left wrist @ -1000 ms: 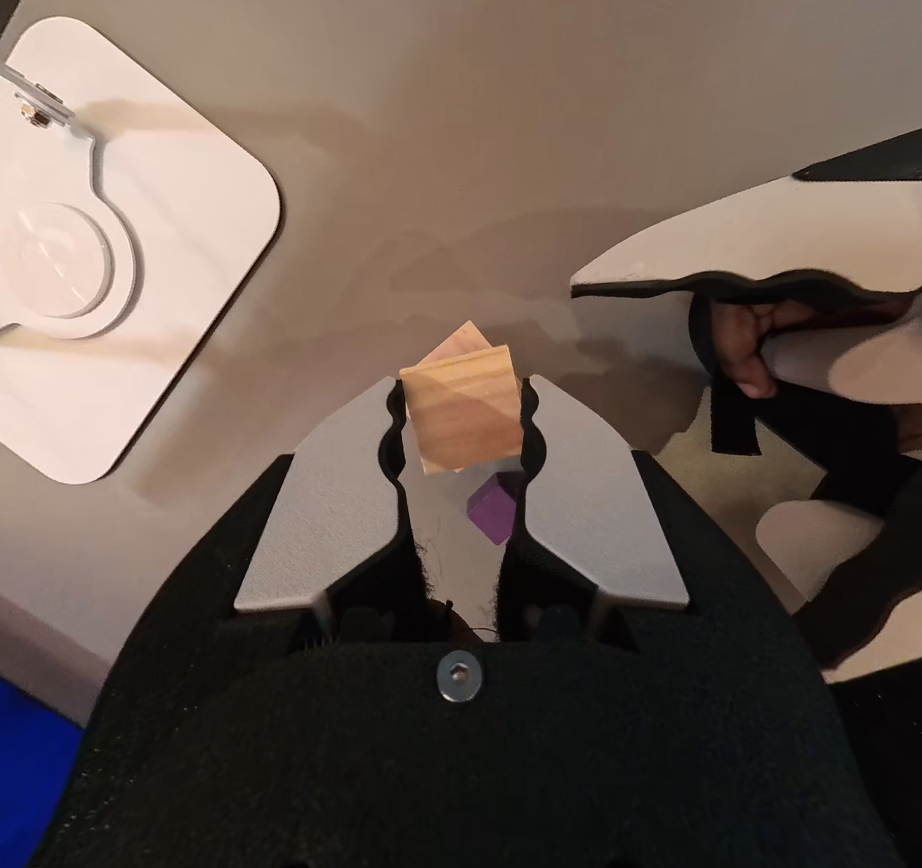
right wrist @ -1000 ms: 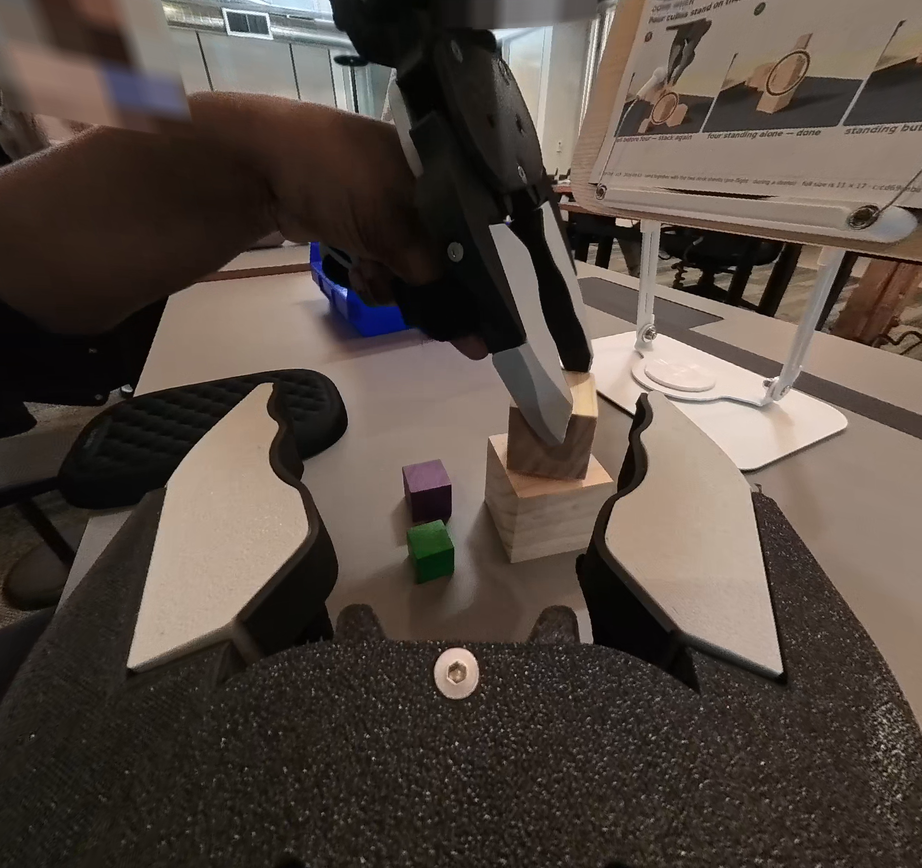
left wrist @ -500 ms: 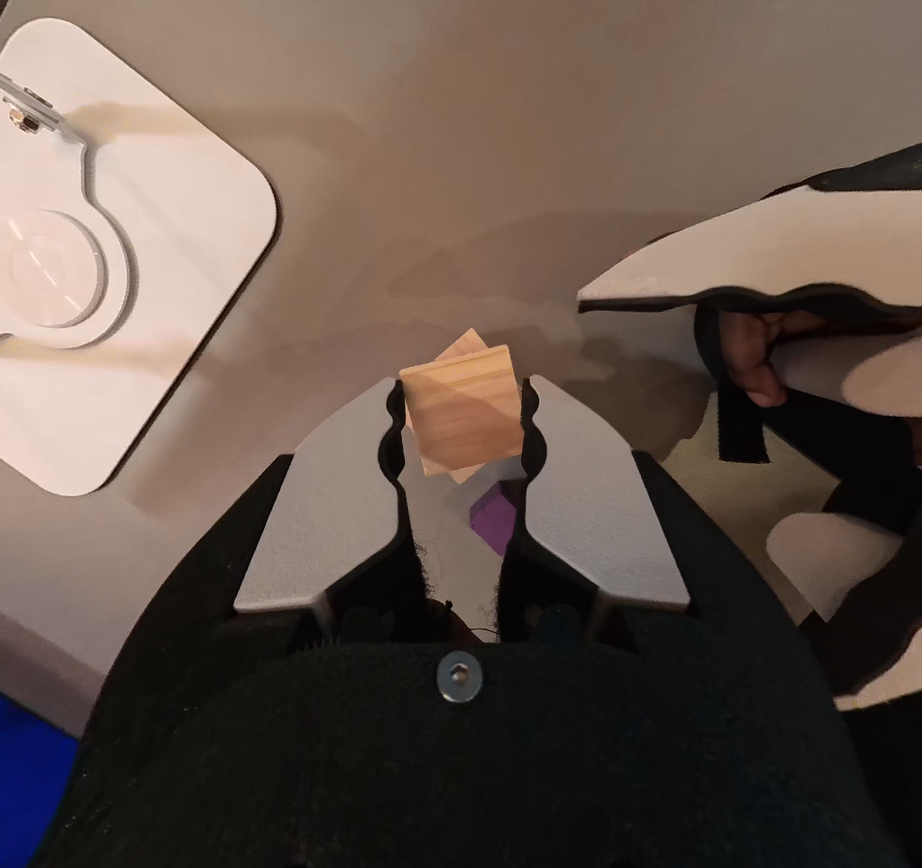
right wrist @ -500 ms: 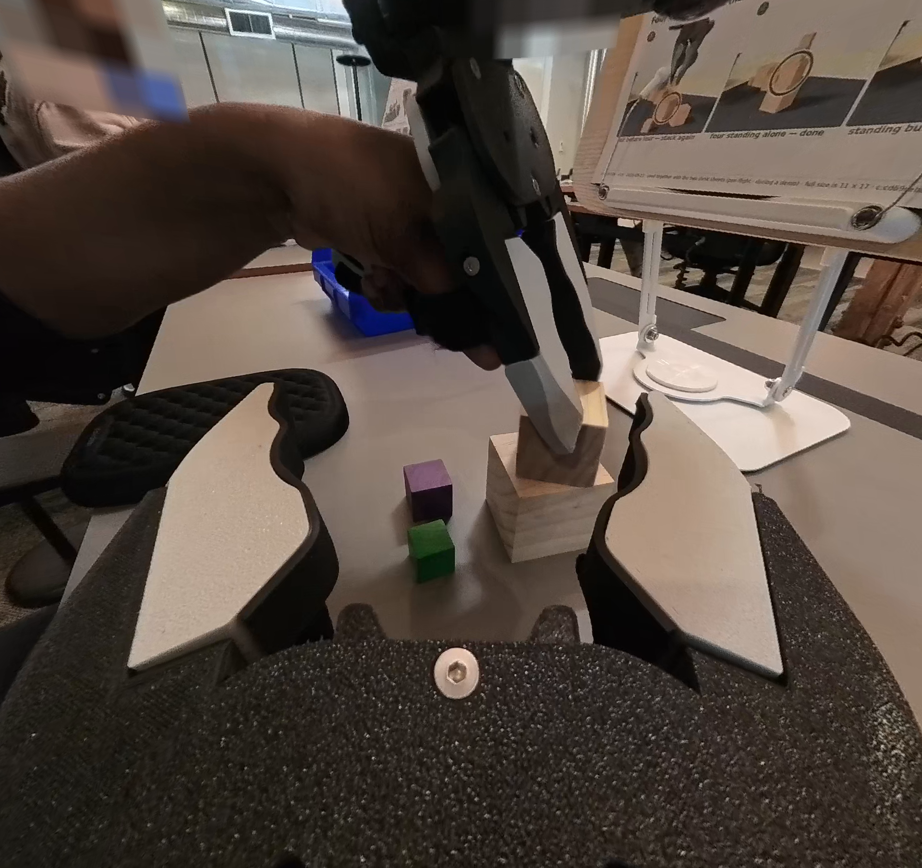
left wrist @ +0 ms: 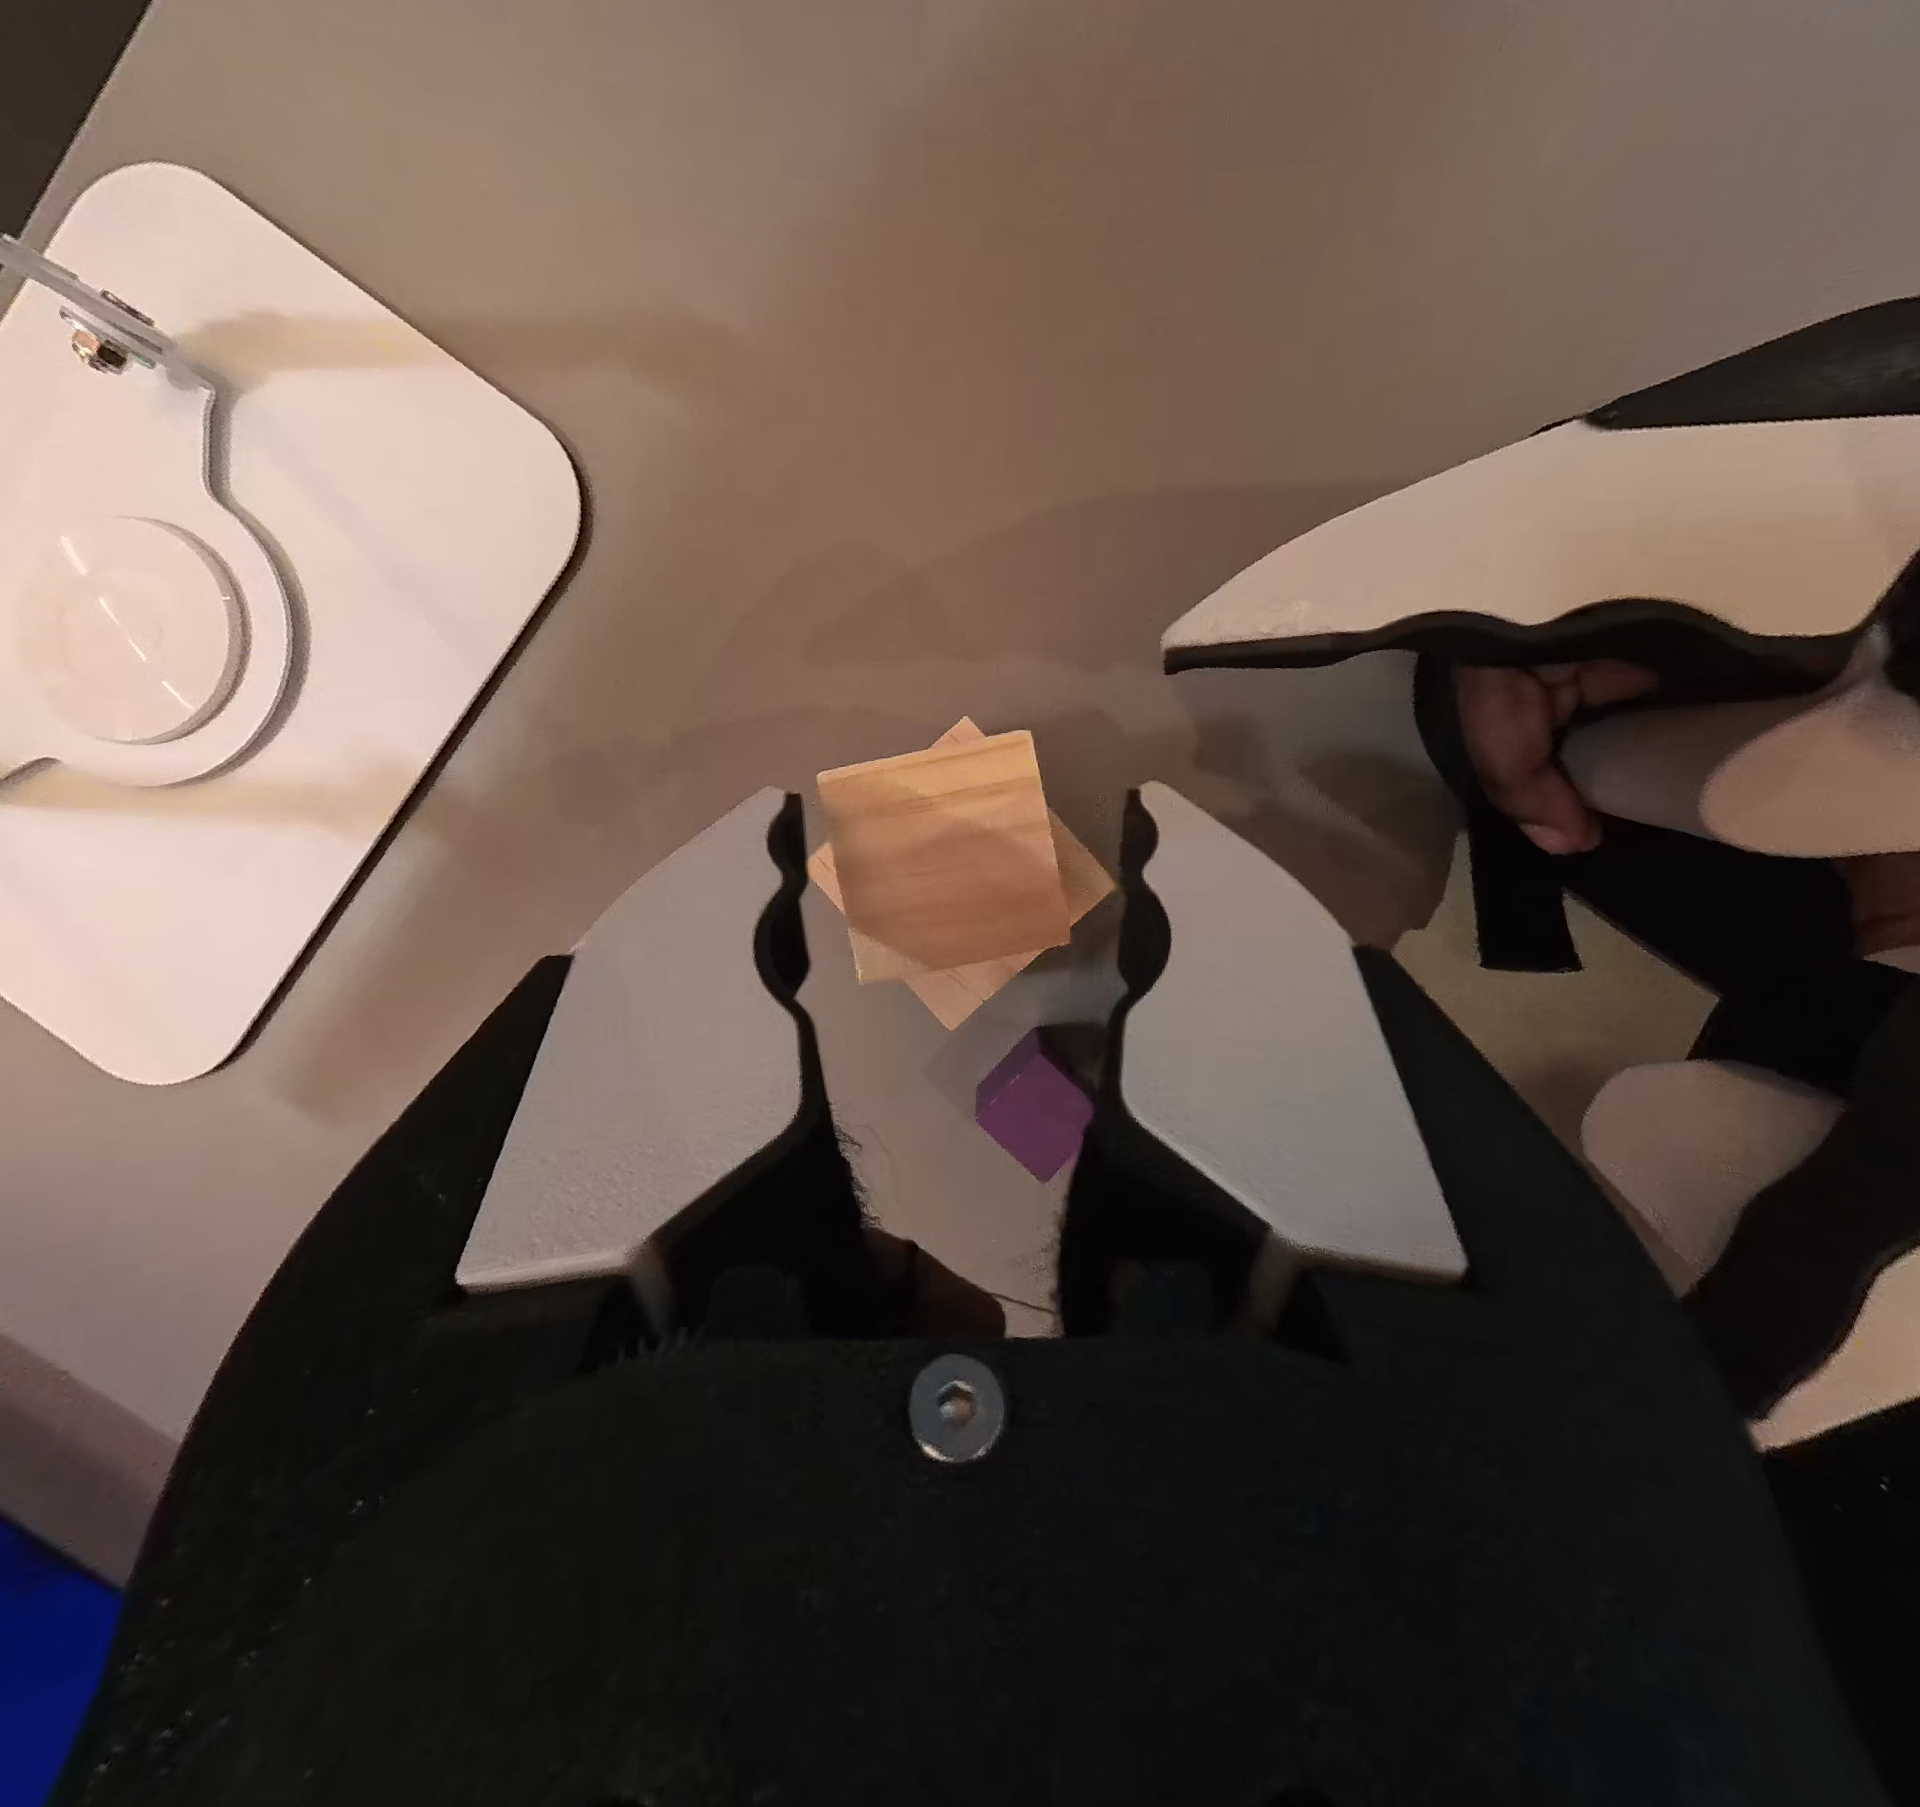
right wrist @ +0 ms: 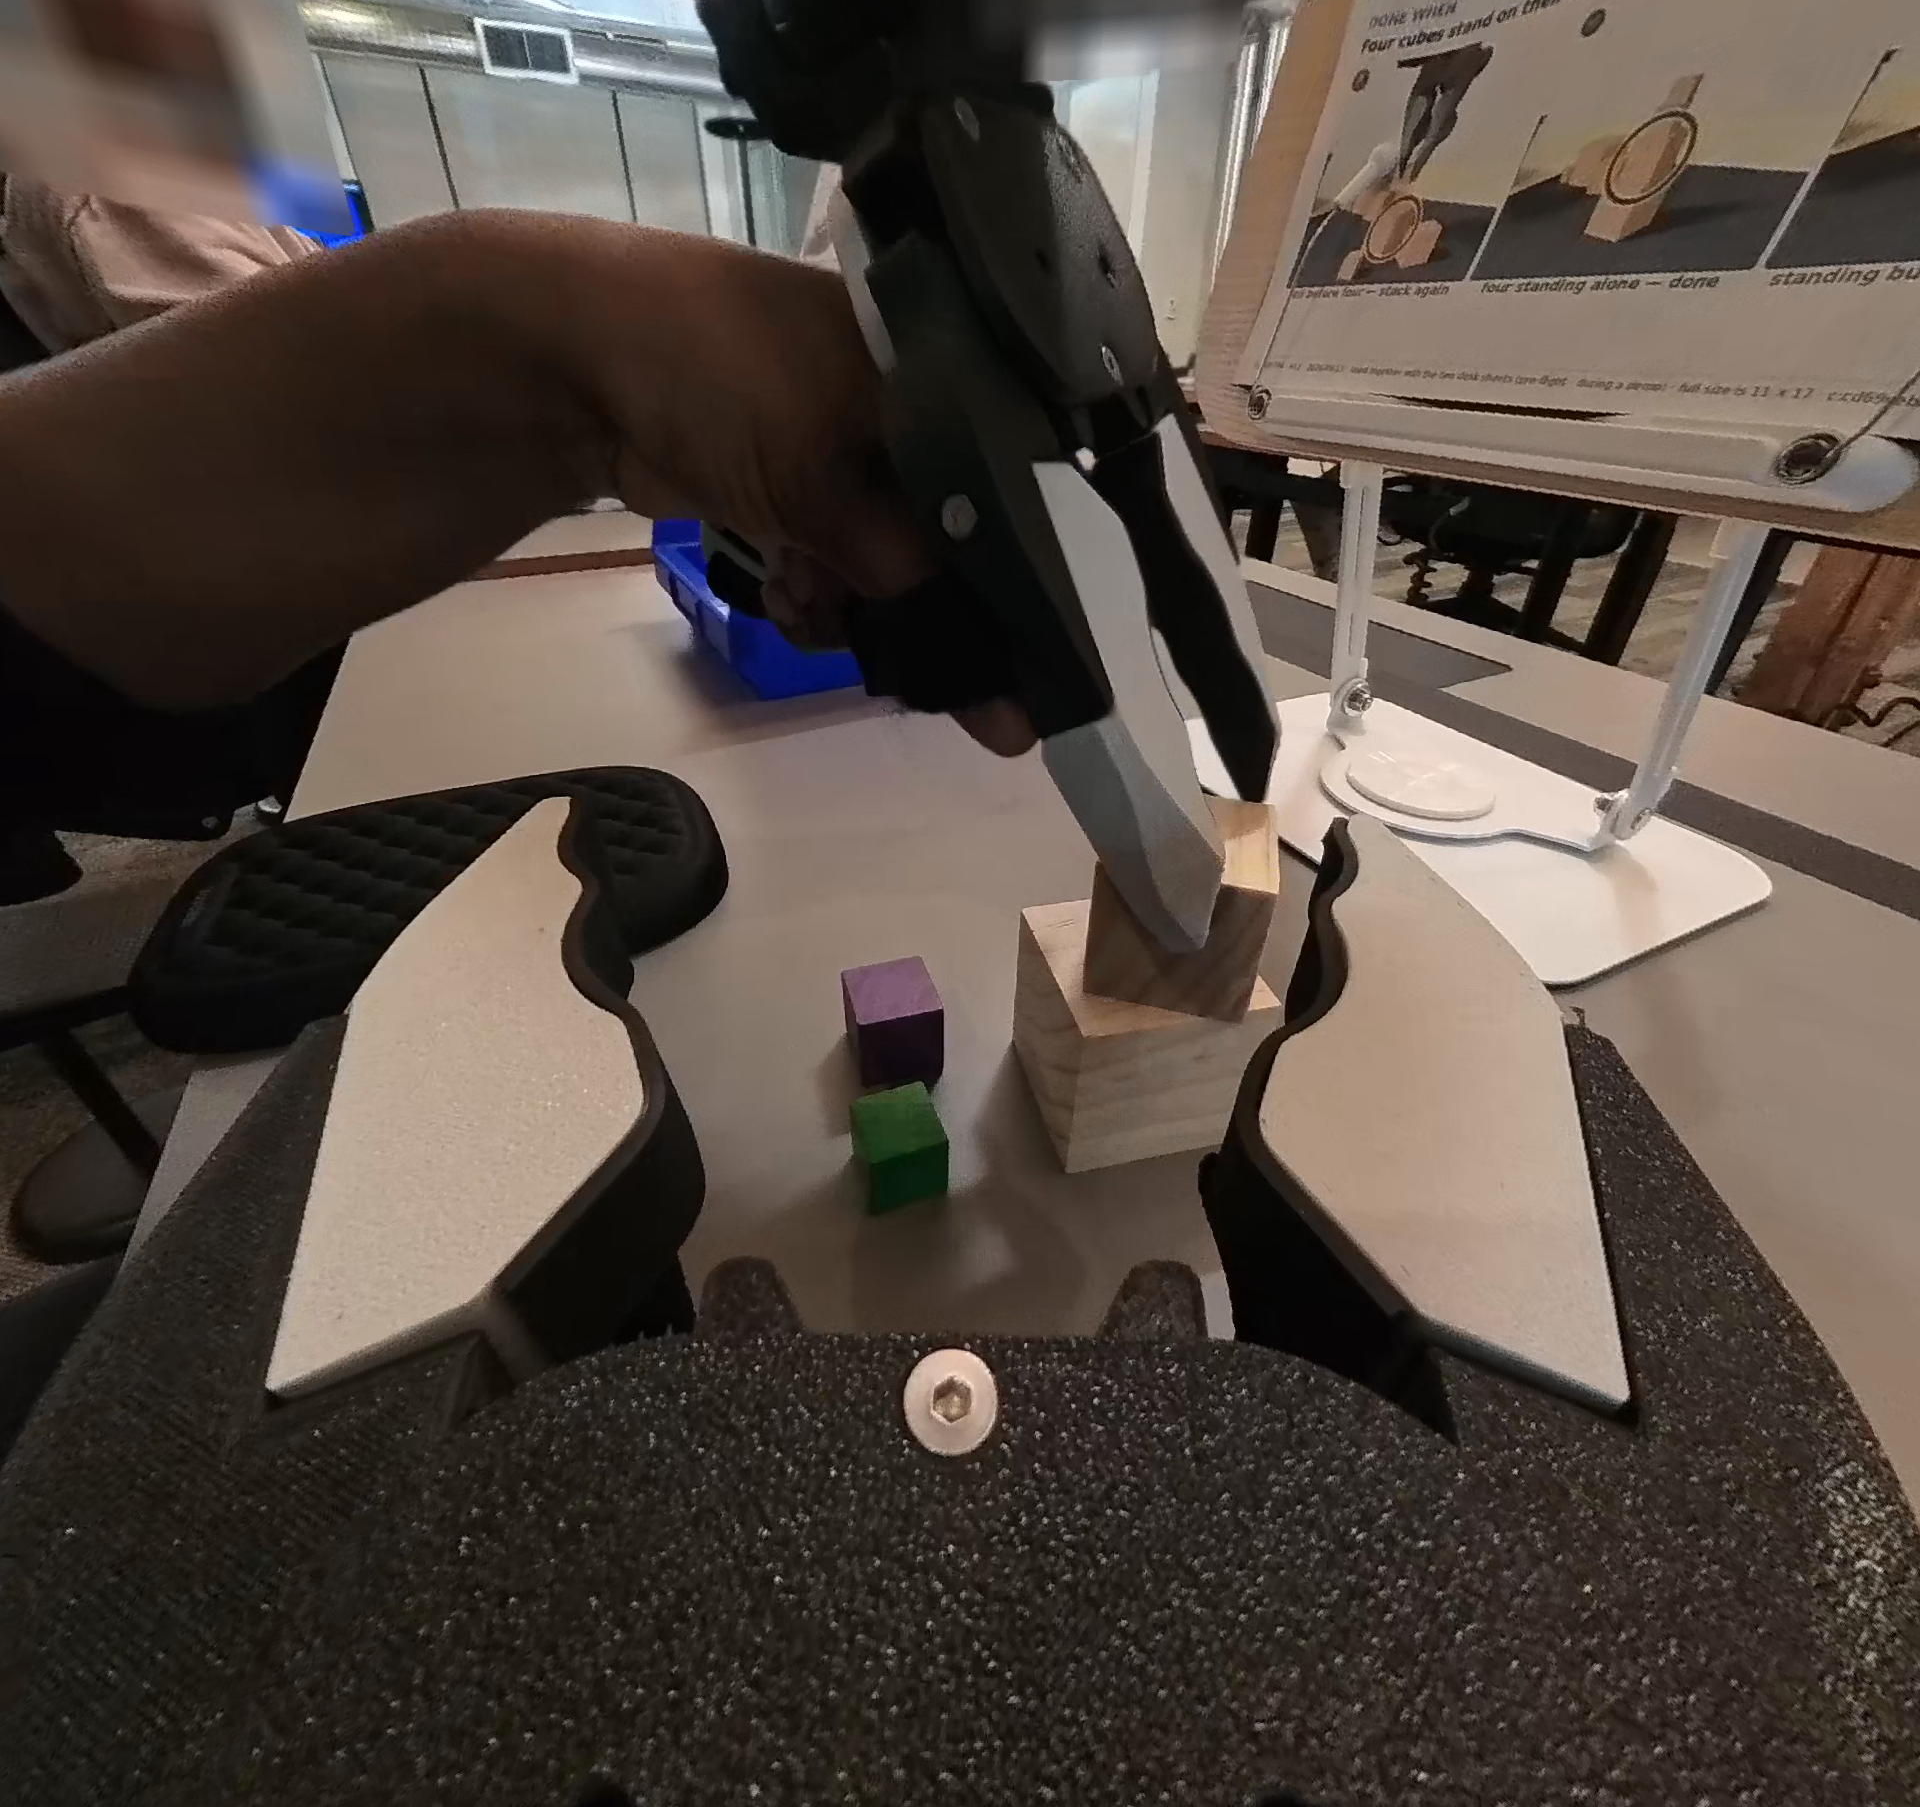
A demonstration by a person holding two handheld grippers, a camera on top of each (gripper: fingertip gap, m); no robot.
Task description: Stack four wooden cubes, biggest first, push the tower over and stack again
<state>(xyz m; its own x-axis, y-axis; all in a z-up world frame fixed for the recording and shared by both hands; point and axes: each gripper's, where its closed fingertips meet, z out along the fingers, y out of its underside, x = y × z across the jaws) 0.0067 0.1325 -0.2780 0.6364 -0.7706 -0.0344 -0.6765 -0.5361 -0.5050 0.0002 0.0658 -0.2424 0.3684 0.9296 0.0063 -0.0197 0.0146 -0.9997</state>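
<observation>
left hand-held gripper (left wrist: 961, 827): jaws apart, both pads clear of small wooden cube (left wrist: 940, 858), holds nothing | cube rests turned on large wooden cube (right wrist: 1138, 1082) on bench (left wrist: 1039, 303) | advice: lift straight up, brush neither side | right hand-held gripper (right wrist: 951, 926): wide open, empty, near purple cube (right wrist: 891, 1019) and green cube (right wrist: 899, 1144)

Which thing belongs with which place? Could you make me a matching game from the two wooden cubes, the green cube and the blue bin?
Things:
1. small wooden cube
2. large wooden cube
3. green cube
4. blue bin

Places:
A. on the table, next to the purple cube
B. behind the person's hand
C. on top of another cube, between the open fingers of the left gripper
D. on the table, carrying another cube

Pairs: 1-C, 2-D, 3-A, 4-B
</observation>
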